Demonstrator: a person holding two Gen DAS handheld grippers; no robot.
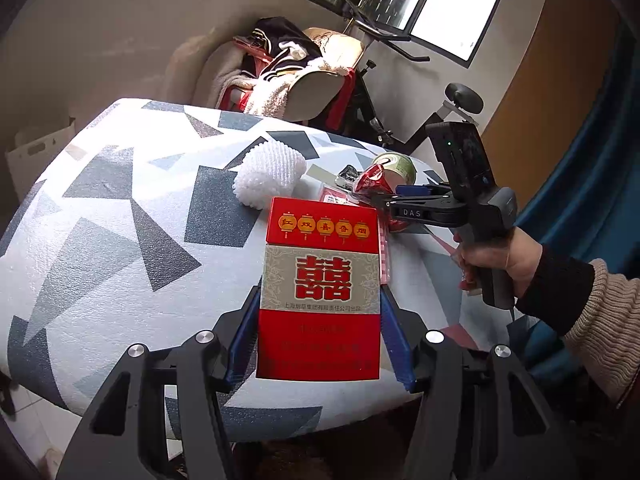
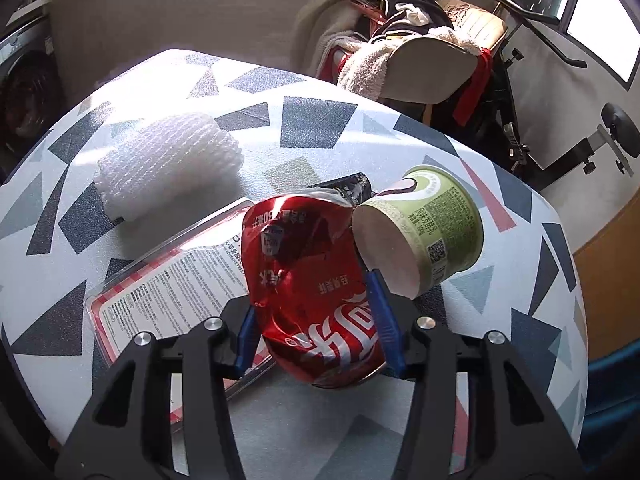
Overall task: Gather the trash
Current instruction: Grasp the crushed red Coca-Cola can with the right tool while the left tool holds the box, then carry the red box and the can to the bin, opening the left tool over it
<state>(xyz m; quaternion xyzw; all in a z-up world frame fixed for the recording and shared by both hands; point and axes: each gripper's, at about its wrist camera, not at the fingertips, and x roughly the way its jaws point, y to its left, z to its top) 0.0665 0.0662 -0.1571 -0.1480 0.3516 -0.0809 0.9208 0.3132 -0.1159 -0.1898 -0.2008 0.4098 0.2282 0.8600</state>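
Gripping cigarette pack [image 1: 319,288], left gripper [image 1: 319,308]; right gripper [image 2: 316,320] clamps crushed can [image 2: 316,292].

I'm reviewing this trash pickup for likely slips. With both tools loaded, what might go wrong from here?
1. The right tool pinches a crushed red can whose dented sides may slip or buckle.
2. The green cup lies tipped against that can; lifting may roll it.
3. The left tool grips only the lower part of the cigarette pack, which could pivot.
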